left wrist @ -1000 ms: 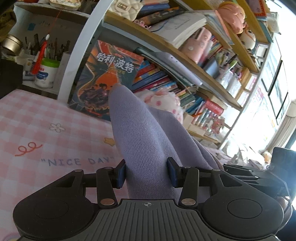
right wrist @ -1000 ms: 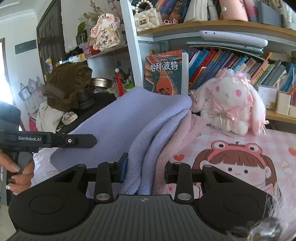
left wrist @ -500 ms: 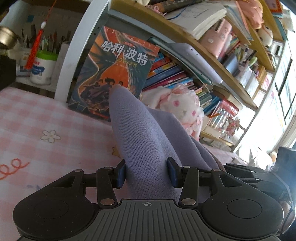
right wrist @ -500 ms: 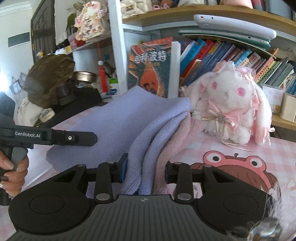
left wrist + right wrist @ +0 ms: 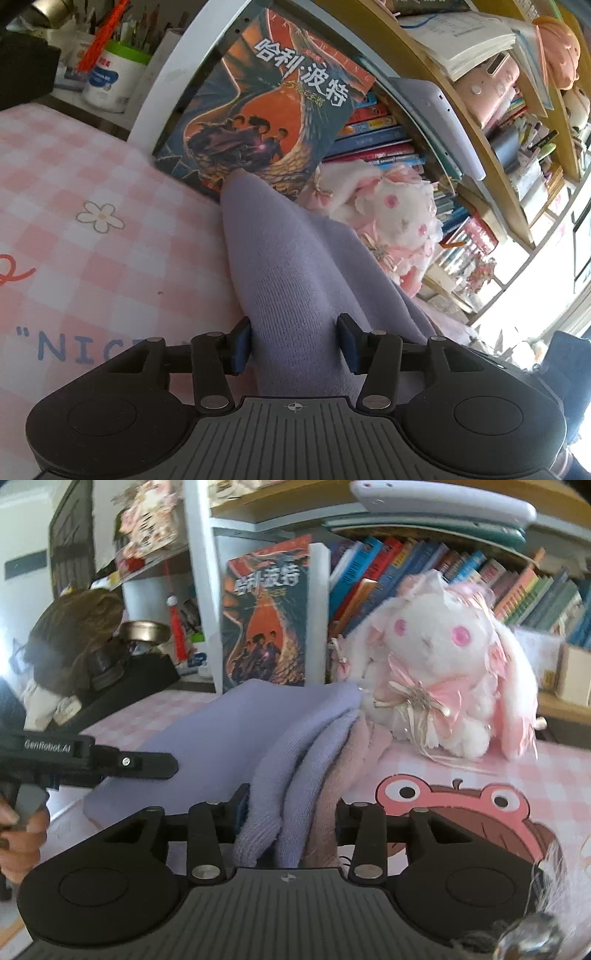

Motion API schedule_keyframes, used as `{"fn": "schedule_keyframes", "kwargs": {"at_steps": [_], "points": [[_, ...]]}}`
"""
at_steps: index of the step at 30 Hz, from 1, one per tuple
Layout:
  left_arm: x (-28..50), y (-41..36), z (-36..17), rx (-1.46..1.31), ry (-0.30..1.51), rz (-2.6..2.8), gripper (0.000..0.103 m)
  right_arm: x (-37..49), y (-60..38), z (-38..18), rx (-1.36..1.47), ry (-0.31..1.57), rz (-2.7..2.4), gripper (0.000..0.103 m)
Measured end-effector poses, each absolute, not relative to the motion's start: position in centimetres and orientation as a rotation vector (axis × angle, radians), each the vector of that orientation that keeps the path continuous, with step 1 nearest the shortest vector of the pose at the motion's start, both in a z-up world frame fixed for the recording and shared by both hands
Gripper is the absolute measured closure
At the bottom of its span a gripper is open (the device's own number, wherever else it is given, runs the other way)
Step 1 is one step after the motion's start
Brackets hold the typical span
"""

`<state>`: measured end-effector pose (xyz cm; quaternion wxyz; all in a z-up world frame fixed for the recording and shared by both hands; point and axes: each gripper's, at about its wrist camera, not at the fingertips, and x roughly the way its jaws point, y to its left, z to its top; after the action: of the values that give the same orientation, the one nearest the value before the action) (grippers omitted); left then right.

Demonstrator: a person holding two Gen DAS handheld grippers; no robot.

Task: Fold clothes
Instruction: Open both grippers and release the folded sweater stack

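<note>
both tools pinch the lavender sweater (image 5: 295, 273): the left tool (image 5: 294, 341) grips 1 bunched end, the right tool (image 5: 288, 821) clamps its folded layers, held above the pink checked desk (image 5: 74, 177) near the plush bunny (image 5: 443, 672).

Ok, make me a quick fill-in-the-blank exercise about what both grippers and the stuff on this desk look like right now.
1. Both grippers grip a knit garment whose colour is ____.
2. The plush beside the garment is a white and pink ____.
3. The cloth on the desk has pink and white ____.
4. Printed on the cloth near the right gripper is a pink ____.

Missing words: purple; rabbit; checks; frog
</note>
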<state>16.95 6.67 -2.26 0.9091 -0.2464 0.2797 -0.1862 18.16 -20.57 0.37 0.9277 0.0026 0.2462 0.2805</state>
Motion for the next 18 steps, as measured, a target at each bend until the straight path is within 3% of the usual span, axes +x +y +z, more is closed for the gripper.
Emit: {"fn": "schedule_keyframes", "kwargs": {"at_steps": [1,3,6,12,18], "points": [[16.8,6.5,-2.0,-0.490,0.571,-0.370,0.049,18.1,-20.6,0.3,0.014,0.505,0.565,0.056],[15.9,6.4,-1.2,-0.444,0.543,-0.350,0.047,17.7,-20.8,0.5,0.020,0.502,0.528,0.037],[14.4,6.2,0.1,-0.375,0.487,-0.324,0.040,16.4,-21.5,1.0,0.041,0.464,0.489,0.027],[9.8,4.8,1.1,-0.268,0.413,-0.260,0.030,12.4,-22.8,1.8,0.069,0.383,0.407,0.019],[5.3,2.8,1.7,-0.148,0.365,-0.195,0.027,7.5,-22.9,1.6,0.033,0.339,0.328,0.018]]}}
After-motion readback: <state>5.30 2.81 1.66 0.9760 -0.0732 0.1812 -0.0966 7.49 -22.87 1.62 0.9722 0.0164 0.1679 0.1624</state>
